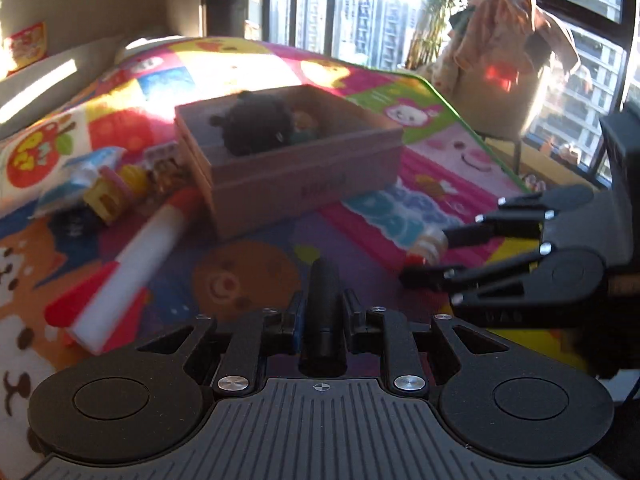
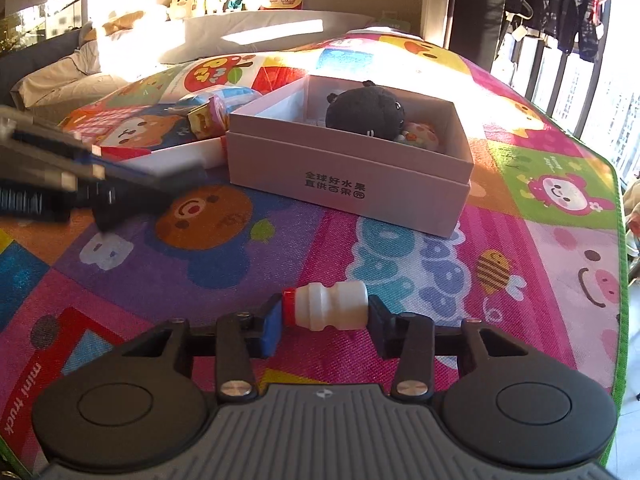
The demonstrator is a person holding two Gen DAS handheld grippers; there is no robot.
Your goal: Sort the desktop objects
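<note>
On cartoon play mat [image 2: 208,280], right gripper [image 2: 325,317] pinching small white bottle [image 2: 326,307] lying sideways, left gripper [image 1: 324,280] jaws pressed together, apparently empty, pink box [image 2: 348,176] beyond.

Two gripper-mounted fisheye cameras look forward and down, low over a cartoon play mat [image 2: 280,248]; both frame the pink box [image 1: 296,168] mid-scene, each catching the other gripper at its edge.
</note>
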